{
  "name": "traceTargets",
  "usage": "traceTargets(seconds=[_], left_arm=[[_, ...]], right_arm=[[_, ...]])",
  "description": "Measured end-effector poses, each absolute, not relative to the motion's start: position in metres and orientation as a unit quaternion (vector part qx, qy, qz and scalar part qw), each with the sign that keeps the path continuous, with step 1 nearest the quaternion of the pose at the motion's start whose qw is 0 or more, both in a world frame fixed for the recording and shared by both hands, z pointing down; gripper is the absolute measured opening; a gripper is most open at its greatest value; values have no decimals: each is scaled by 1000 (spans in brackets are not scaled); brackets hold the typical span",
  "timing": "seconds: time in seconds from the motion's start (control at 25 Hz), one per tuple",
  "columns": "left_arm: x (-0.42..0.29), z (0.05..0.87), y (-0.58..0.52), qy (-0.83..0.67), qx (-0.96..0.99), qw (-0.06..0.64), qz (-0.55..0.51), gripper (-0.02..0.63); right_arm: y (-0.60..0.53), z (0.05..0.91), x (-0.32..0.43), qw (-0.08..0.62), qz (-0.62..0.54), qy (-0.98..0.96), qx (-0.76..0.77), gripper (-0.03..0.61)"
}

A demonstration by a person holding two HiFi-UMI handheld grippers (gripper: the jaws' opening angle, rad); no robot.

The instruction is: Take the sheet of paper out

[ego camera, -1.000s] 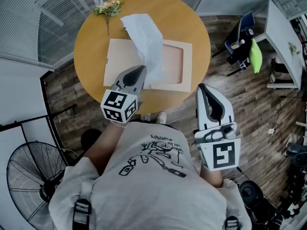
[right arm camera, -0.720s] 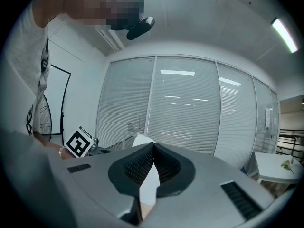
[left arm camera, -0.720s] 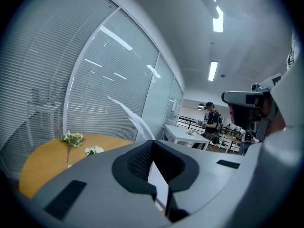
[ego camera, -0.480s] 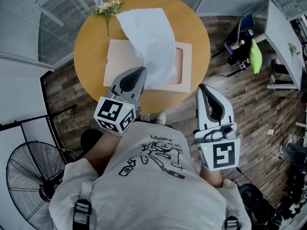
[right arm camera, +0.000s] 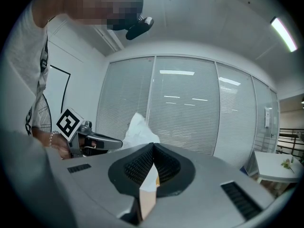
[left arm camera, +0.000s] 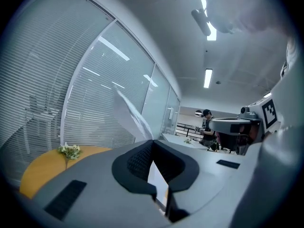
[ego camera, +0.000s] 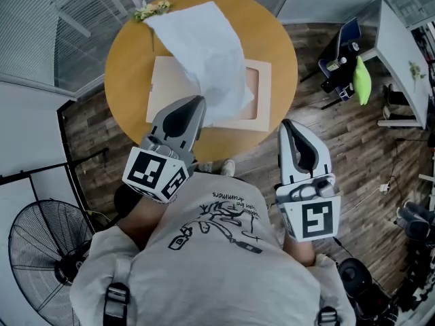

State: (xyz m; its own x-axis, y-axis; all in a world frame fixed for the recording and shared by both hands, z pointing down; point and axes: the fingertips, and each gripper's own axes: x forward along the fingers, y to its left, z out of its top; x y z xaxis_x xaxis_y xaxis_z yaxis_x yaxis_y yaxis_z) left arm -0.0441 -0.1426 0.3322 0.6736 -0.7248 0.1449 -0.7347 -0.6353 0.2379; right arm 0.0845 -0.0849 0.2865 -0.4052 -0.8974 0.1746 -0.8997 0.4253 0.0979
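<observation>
Paper sheet [ego camera: 204,46] is held partly out of the envelope [ego camera: 166,87] by the clamped left gripper [ego camera: 197,102]; the envelope's corner is pinched by the closed right gripper [ego camera: 287,124].

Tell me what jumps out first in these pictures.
The white sheet of paper arches up over the round wooden table, pinched in the left gripper. Beneath it lies the tan envelope, its near right corner clamped by the right gripper.
</observation>
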Motion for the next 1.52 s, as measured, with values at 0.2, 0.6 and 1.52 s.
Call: traceTargets(seconds=[0.2,0.6,1.52], left_arm=[[-42,313,-140,-411,904,121,7,20],[-49,297,-136,-422,901,98,-2,20],[-44,298,-138,-418,902,107,4,20]], right_arm=[[-87,285,92,98,5,-838,537,8],[-87,284,91,100,3,-837,537,8],[-87,284,93,103,3,-840,532,6]])
